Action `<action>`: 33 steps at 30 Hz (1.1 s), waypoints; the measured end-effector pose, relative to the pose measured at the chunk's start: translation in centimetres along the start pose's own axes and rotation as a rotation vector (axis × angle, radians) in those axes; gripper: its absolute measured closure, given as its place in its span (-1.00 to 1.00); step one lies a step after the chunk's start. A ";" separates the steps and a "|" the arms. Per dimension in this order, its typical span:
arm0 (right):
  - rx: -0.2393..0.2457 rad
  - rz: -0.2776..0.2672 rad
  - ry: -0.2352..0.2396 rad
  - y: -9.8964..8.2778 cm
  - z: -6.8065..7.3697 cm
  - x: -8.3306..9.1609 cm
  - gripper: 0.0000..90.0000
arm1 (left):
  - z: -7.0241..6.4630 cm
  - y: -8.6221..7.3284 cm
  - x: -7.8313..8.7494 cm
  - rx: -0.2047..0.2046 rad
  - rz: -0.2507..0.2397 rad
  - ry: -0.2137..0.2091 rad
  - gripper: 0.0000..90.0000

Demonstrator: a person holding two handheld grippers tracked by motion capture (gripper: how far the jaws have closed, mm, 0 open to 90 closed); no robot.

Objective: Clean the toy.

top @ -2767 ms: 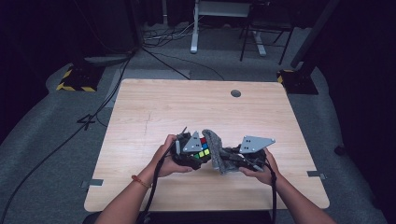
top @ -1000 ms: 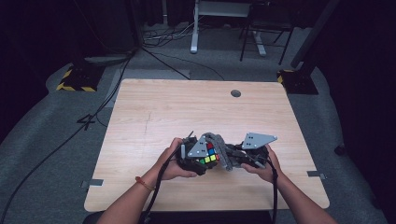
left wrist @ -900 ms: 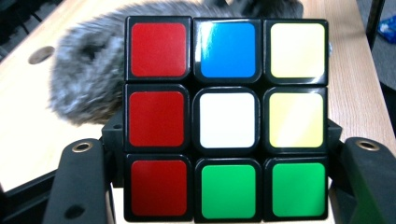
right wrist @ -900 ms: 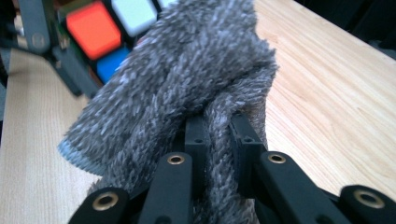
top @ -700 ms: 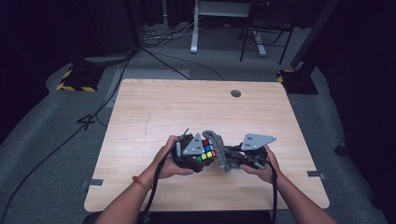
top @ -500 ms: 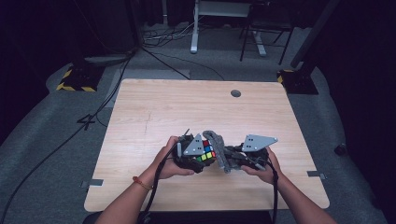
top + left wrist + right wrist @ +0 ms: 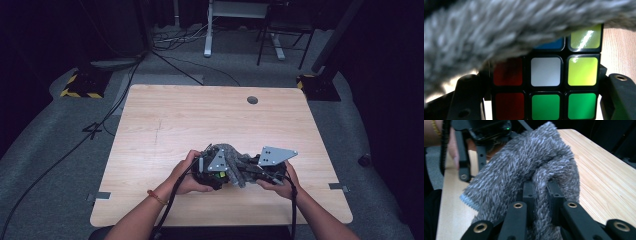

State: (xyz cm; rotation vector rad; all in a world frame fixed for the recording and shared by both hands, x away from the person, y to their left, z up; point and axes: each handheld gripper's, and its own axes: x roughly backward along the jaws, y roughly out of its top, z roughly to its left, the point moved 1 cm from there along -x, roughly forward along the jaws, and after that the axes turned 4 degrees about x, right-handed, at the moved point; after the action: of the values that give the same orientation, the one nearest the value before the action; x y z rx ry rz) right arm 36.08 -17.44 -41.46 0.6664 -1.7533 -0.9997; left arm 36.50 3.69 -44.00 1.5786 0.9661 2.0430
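A multicoloured plastic puzzle cube sits clamped between the jaws of the left tool, low over the near middle of the pale wooden surface. A fuzzy grey cloth, pinched tight in the right tool, drapes across the cube's top. A hard wipe could likely twist the cube loose or snag the cloth.

A blurred, fuzzy grey knitted cloth covers the upper left of the multicoloured puzzle cube, whose bottom row the picture edge cuts off, and in the high view it hides most of that cube.
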 end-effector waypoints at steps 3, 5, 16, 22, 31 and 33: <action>-0.012 0.020 -0.014 -0.4 -0.5 -0.3 0.79 | -0.1 0.1 0.2 -0.003 -0.011 -0.004 -0.26; -0.021 0.025 -0.013 -0.5 -0.7 -0.3 0.79 | -0.1 0.1 0.4 -0.002 -0.020 -0.009 -0.26; -0.027 0.077 0.009 -1.3 -0.8 -1.1 0.79 | 1.2 0.0 3.3 0.033 -0.113 0.036 -0.26; 0.000 0.066 0.007 -0.9 -0.2 -0.7 0.79 | 1.6 -0.4 3.2 0.031 -0.095 0.053 -0.26; 0.062 0.023 0.005 0.0 0.7 -0.2 0.78 | 0.5 -0.3 0.9 0.002 -0.013 0.029 -0.27; 0.053 0.008 0.010 0.1 0.6 0.0 0.78 | 0.1 -0.2 0.5 -0.005 0.000 0.020 -0.27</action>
State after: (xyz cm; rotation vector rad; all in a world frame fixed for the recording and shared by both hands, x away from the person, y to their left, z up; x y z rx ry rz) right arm 35.52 -17.20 -41.49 0.6962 -1.7777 -0.9463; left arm 36.40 4.13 -43.80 1.5588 0.9675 2.0638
